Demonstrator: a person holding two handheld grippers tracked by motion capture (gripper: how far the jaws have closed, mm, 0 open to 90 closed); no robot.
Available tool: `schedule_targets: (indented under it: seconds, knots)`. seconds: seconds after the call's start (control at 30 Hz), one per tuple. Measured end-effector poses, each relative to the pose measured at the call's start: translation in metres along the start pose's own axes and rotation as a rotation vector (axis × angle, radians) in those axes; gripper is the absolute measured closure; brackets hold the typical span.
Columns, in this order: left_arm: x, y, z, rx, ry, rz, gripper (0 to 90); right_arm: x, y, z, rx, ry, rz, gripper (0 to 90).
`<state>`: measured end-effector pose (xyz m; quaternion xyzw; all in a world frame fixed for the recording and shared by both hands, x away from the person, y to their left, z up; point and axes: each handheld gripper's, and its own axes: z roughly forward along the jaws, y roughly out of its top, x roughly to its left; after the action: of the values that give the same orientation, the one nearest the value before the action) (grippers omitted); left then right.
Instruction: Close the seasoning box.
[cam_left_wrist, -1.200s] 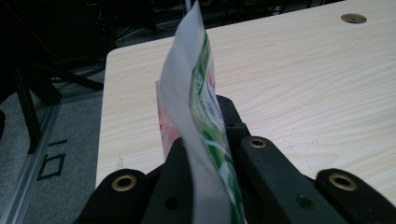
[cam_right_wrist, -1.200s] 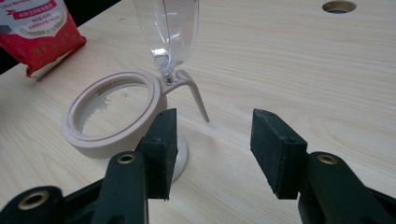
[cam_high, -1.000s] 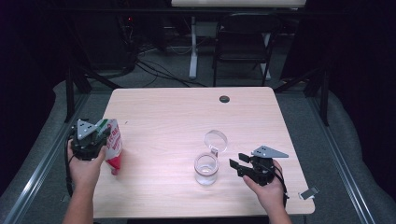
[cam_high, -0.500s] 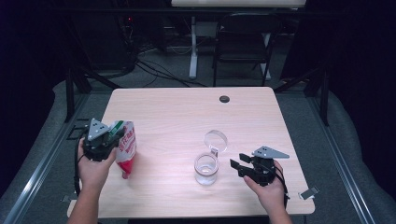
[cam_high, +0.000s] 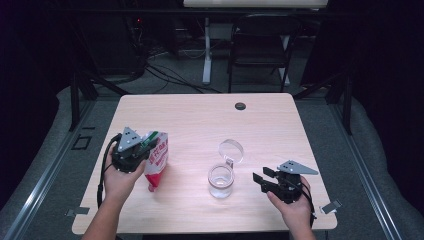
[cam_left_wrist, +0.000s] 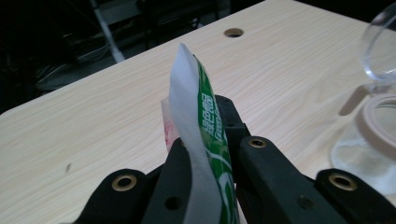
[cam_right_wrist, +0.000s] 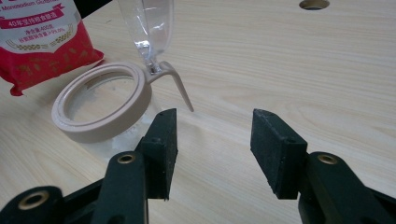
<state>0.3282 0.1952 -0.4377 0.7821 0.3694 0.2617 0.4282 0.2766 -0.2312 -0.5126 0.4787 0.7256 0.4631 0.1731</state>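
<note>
A red, white and green pouch hangs above the table's left side, with my left gripper shut on its top edge. In the left gripper view the jaws pinch the pouch's green and white top. A clear jar with a beige rim stands near the front middle, its hinged clear lid swung open behind it. My right gripper rests just right of the jar, open, with nothing between its jaws. The pouch's red front shows beyond the jar.
The wooden table has a dark cable hole near its far edge. A folding chair and cables stand on the floor behind. In the left gripper view the jar sits at the right edge.
My left gripper has carried the pouch to the right, closer to the jar. The right gripper and the jar have stayed where they were.
</note>
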Motion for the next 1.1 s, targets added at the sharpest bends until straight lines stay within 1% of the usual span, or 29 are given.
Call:
schedule_targets:
  seconds: [0.17, 0.2, 0.23, 0.3, 0.4, 0.57, 0.67, 0.8, 0.93, 1.0, 1.1]
  knots:
    - [-0.013, 0.006, 0.010, -0.003, -0.066, 0.025, 90.0, -0.002, -0.004, -0.007, -0.004, -0.017, 0.012, 51.0]
    - [-0.016, 0.007, 0.012, 0.000, -0.076, 0.035, 90.0, -0.003, -0.005, -0.009, 0.002, -0.025, 0.009, 51.0]
    - [-0.019, 0.008, 0.013, 0.000, -0.082, 0.048, 90.0, -0.003, -0.006, -0.010, -0.005, -0.027, 0.013, 51.0]
    - [-0.024, 0.010, 0.015, -0.006, -0.103, 0.055, 90.0, -0.004, -0.007, -0.014, -0.006, -0.034, 0.016, 51.0]
    - [-0.028, 0.012, 0.018, -0.006, -0.126, 0.066, 90.0, -0.006, -0.008, -0.017, -0.011, -0.041, 0.025, 51.0]
    - [-0.036, 0.012, 0.020, -0.002, -0.156, 0.084, 90.0, -0.006, -0.009, -0.018, -0.006, -0.044, 0.022, 51.0]
    - [-0.040, 0.012, 0.020, -0.005, -0.167, 0.090, 90.0, -0.005, -0.008, -0.017, -0.009, -0.043, 0.018, 51.0]
    - [-0.047, 0.011, 0.021, -0.001, -0.185, 0.111, 90.0, -0.004, -0.006, -0.016, -0.013, -0.039, 0.015, 51.0]
    - [-0.057, 0.010, 0.023, 0.003, -0.216, 0.133, 90.0, -0.003, -0.005, -0.015, -0.015, -0.033, 0.010, 51.0]
    - [-0.061, 0.009, 0.023, 0.006, -0.226, 0.153, 90.0, -0.002, -0.003, -0.015, -0.022, -0.031, 0.007, 51.3]
    - [-0.066, 0.007, 0.024, 0.017, -0.262, 0.152, 90.0, 0.002, 0.002, -0.016, -0.032, -0.019, -0.009, 53.0]
